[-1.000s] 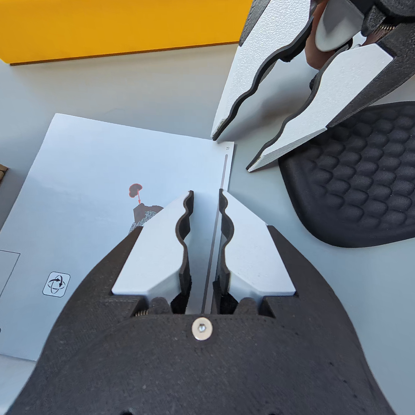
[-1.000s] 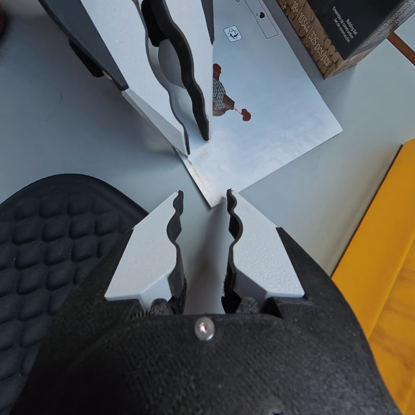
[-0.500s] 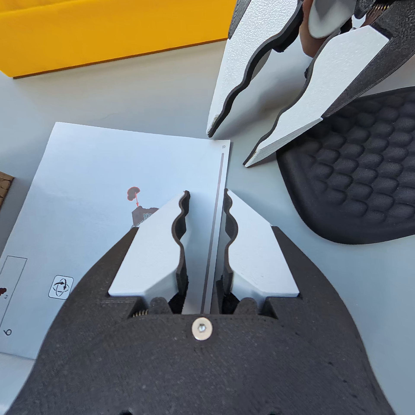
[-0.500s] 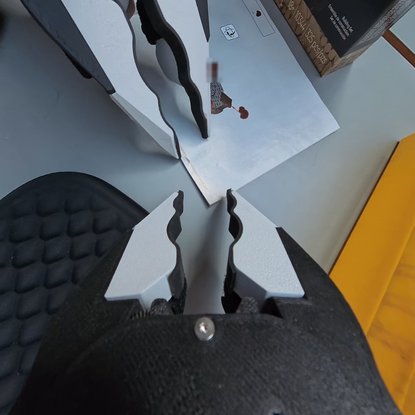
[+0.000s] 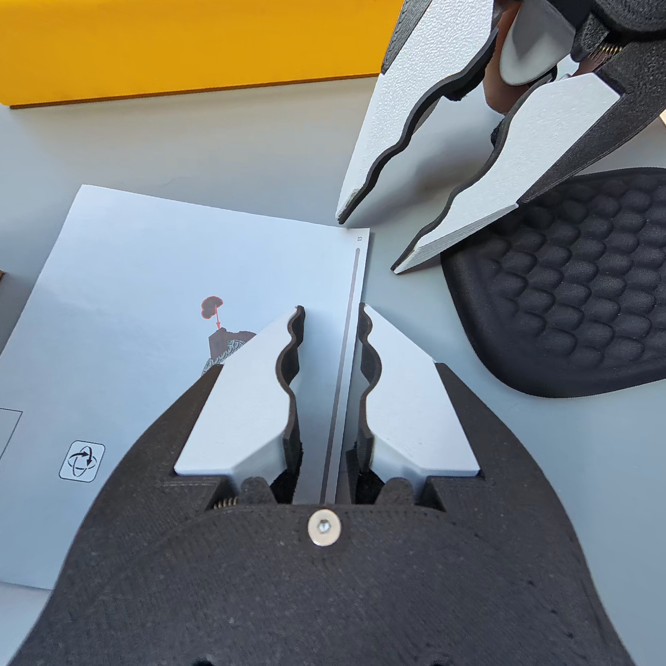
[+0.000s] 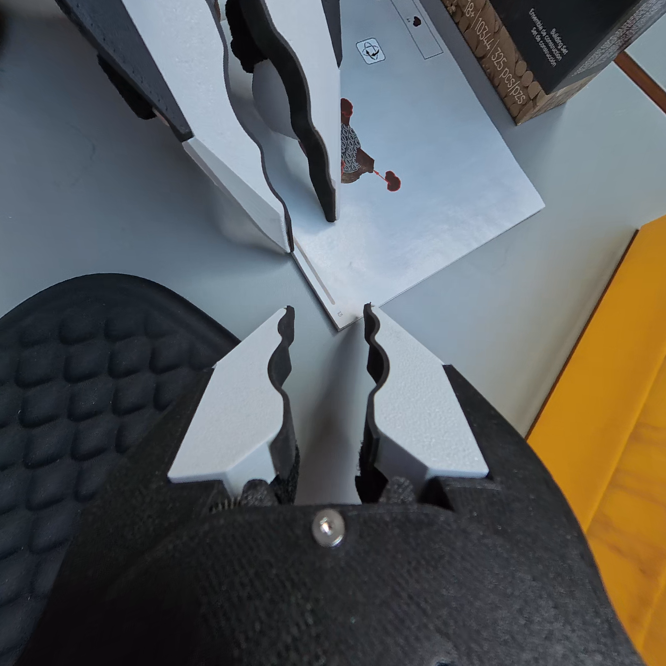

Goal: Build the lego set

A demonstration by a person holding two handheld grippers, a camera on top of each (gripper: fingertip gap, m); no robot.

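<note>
No loose Lego brick shows in either view. A light blue instruction booklet page (image 5: 162, 306) lies flat on the grey table, printed with a dark red piece and an arrow. My left gripper (image 5: 331, 308) is open and empty, low over the page's right edge, one finger over the page and one beside it. My right gripper (image 6: 328, 308) is open and empty, its tips at the booklet's near corner (image 6: 414, 223). Each gripper shows in the other's view: the right gripper (image 5: 367, 243) and the left gripper (image 6: 309, 233) face each other.
A black bumpy pad (image 5: 576, 288) lies right of the booklet, also in the right wrist view (image 6: 72, 378). A yellow slab (image 5: 180, 43) runs along the far side (image 6: 612, 396). The Lego box (image 6: 522, 54) stands beyond the booklet. My hands' fingertips stand some 4 centimeters from each other.
My left gripper's jaws have opened a little wider over the page edge. The right gripper's tips have shifted slightly at the booklet's corner. Nothing was picked up.
</note>
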